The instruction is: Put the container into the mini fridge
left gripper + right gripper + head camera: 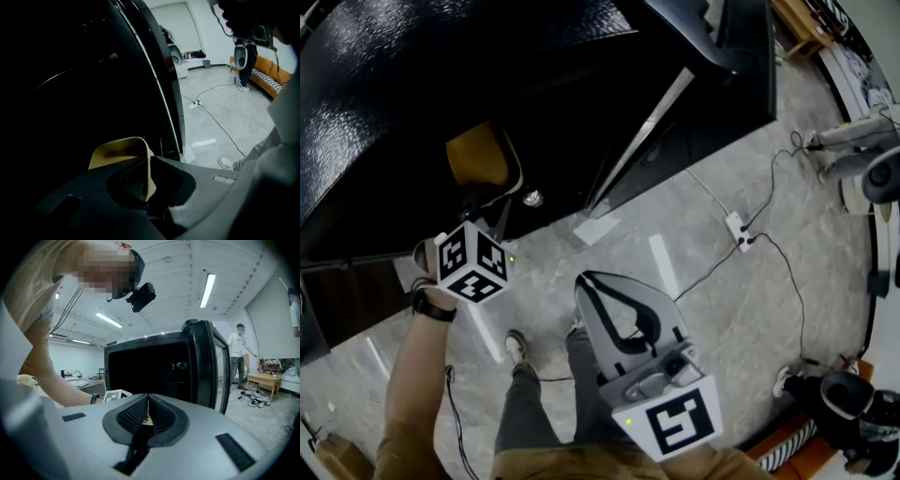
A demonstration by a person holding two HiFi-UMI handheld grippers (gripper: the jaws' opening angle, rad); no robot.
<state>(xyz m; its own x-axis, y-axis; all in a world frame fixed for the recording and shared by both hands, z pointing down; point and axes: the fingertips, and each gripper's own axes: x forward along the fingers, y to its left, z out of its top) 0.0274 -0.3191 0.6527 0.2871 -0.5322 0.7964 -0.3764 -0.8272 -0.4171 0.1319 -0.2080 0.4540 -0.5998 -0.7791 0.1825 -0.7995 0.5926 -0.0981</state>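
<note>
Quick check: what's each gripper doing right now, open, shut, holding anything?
Left gripper: shut on the wall of the yellow container.
Right gripper: shut, nothing between its jaws.

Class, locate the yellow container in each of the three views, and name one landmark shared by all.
Head view: yellow container in the upper left, inside the dark opening.
Left gripper view: lower centre, rim pinched by the left claw.
Right gripper view: not clearly in it.
Shared landmark: black mini fridge.
</note>
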